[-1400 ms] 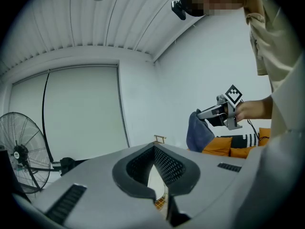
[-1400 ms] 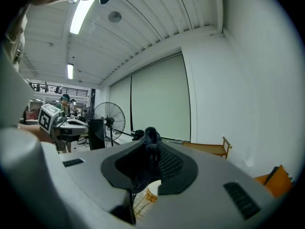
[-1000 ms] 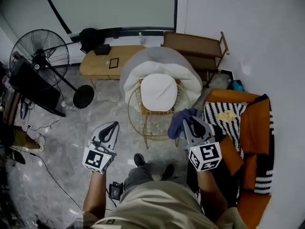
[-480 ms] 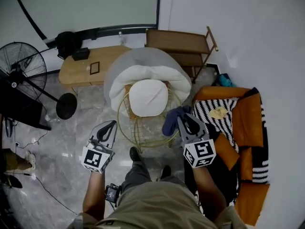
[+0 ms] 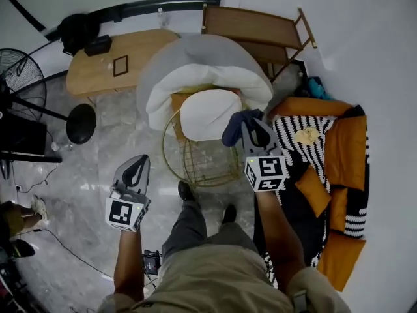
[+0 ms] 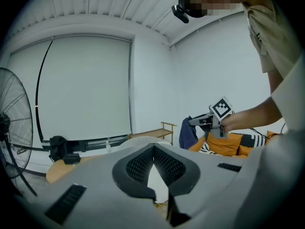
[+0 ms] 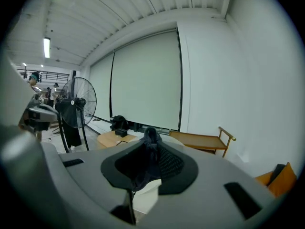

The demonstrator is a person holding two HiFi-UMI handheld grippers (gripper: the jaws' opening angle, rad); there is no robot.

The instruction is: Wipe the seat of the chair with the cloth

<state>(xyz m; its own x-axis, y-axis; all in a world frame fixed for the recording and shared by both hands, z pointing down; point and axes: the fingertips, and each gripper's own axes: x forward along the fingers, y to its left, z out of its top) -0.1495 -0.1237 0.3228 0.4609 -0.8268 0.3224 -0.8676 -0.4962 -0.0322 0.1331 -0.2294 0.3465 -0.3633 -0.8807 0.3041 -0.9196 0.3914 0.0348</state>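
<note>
**Now the cloth has reached the seat's edge**

Over the last second the person has stepped across the grey marble-patterned floor [image 5: 130, 142] toward the round gold wire-frame chair [image 5: 195, 168]. It now lies nearer the middle of the head view. The right gripper [image 5: 255, 130] has gone with it. It was out over the chair's lower right rim. Now it sits right of centre, clenched on a dark blue cloth [image 5: 236, 124] that hangs just beside the right edge of the white seat cushion [image 5: 208, 114]. Whether the cloth touches the cushion yet cannot be told from above. The left gripper view shows it dangling freely from the jaws, so wiping has probably not begun. The approach looks all but done, and a stroke leftward across the cushion is what remains.

The left gripper [image 5: 135, 168] has stayed low at the lower left, clear of the chair. Its jaws are closed tip to tip on nothing.

An orange sofa [image 5: 348, 149] with a black-and-white striped throw [image 5: 293, 155] crowds the right side, close by the right arm. At the upper left stand an oval wooden table [image 5: 98, 70] and a black standing fan [image 5: 81, 123]. A wooden rack [image 5: 257, 28] sits at the top.

The chair's grey padded back [image 5: 195, 60] curls round the cushion's far side and may limit how far each stroke can run.
</note>
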